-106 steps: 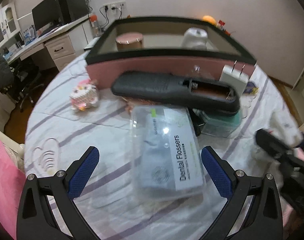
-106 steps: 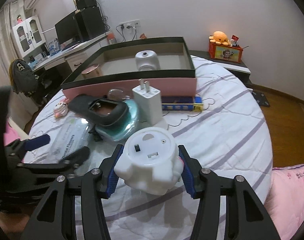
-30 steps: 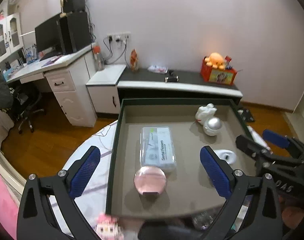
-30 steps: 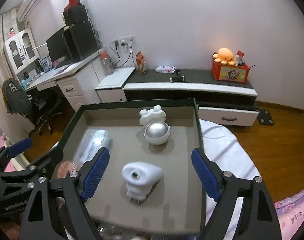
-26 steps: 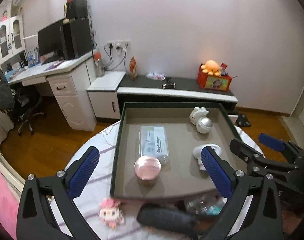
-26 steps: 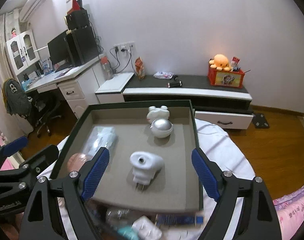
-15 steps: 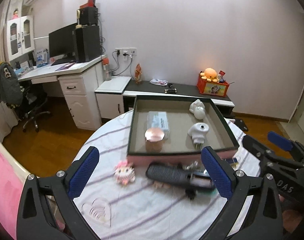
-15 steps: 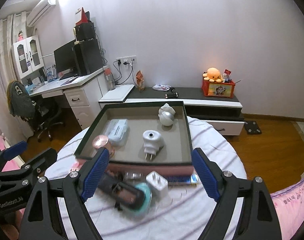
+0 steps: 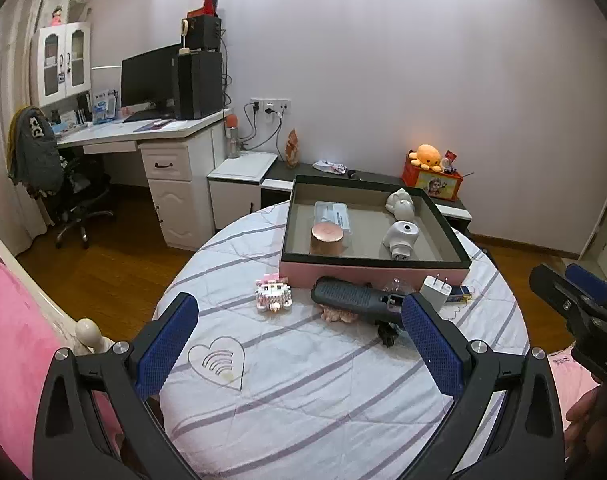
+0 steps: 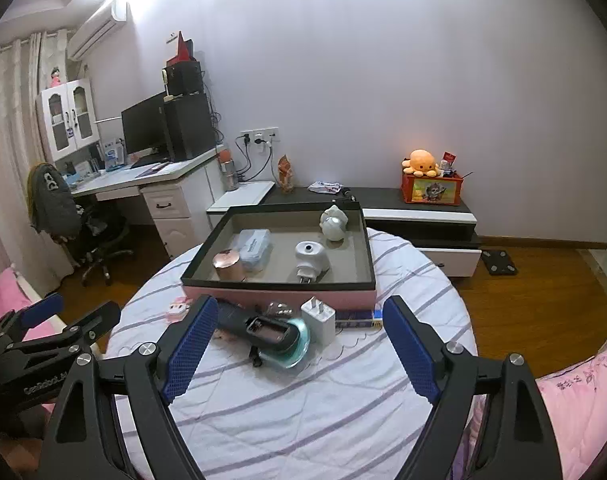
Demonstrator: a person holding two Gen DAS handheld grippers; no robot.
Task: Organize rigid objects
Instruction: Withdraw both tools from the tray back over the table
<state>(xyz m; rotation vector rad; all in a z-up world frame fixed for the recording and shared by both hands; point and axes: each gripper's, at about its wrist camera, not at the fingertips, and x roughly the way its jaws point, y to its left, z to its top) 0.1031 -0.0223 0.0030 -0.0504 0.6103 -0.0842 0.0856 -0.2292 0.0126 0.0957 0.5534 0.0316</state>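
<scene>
Trouble, if any comes, sits in the clutter at the near wall of the box point(image 10: 279, 294). Both tongs hang wide apart and empty above the table point(image 10: 303, 408), the left gripper point(image 9: 299, 344) and right gripper point(image 10: 299, 340) well back from everything. Inside the box lie a pink tin point(image 10: 226, 261), floss case point(image 10: 255, 245), white plug point(image 10: 311, 257) and two figures at the far wall. Left outside: the black remote point(image 10: 259, 326) resting on a teal dish point(image 10: 297, 346), a charger point(image 10: 318, 320) standing just right of it, a block toy point(image 9: 273, 293) to the left. Grabbing the remote could likely drag the dish or tip the charger, they are so close. Its battery bay is open, so a pinch there might slip.
</scene>
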